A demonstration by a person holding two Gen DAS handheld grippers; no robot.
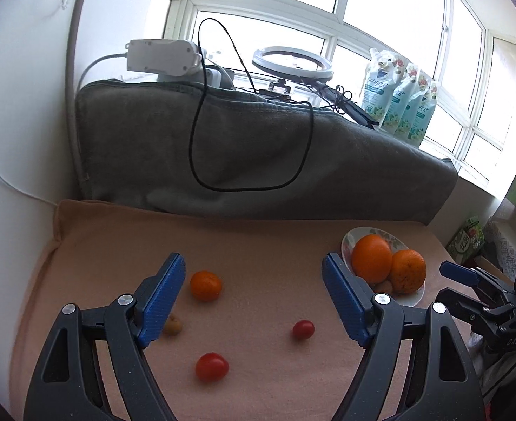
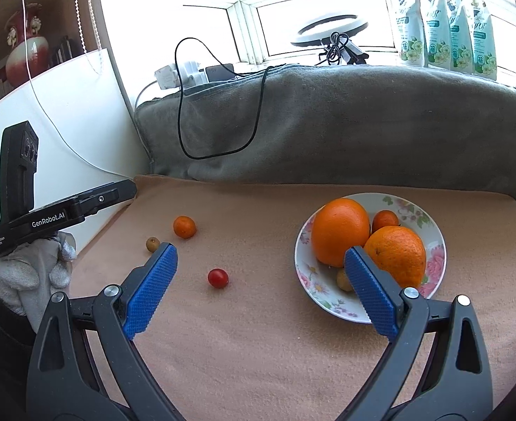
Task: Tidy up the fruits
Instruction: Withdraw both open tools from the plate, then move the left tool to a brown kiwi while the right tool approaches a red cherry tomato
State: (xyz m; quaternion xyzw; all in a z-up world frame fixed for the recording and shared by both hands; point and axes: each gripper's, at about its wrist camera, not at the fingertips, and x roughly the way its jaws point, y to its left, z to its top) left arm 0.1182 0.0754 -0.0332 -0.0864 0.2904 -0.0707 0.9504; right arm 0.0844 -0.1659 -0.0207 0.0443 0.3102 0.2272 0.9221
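Observation:
A floral plate (image 2: pixel 433 242) (image 1: pixel 347 242) on the peach cloth holds two big oranges (image 2: pixel 340 231) (image 1: pixel 372 258), a small mandarin (image 2: pixel 384 220) and a small brown fruit (image 2: pixel 344 280). Loose on the cloth lie a mandarin (image 1: pixel 205 285) (image 2: pixel 184 226), a brown longan (image 1: pixel 173 326) (image 2: pixel 152 244) and two cherry tomatoes (image 1: pixel 211 366) (image 1: pixel 303 329), one also in the right wrist view (image 2: pixel 218 278). My left gripper (image 1: pixel 252 293) is open and empty above the loose fruit. My right gripper (image 2: pixel 259 280) is open and empty, beside the plate.
A grey cushion (image 1: pixel 258 154) with a black cable (image 1: pixel 202 140) backs the cloth. A ring light (image 1: pixel 291 63), a white power strip (image 1: pixel 159 56) and refill pouches (image 1: pixel 398 101) sit on the window sill. A white wall is on the left.

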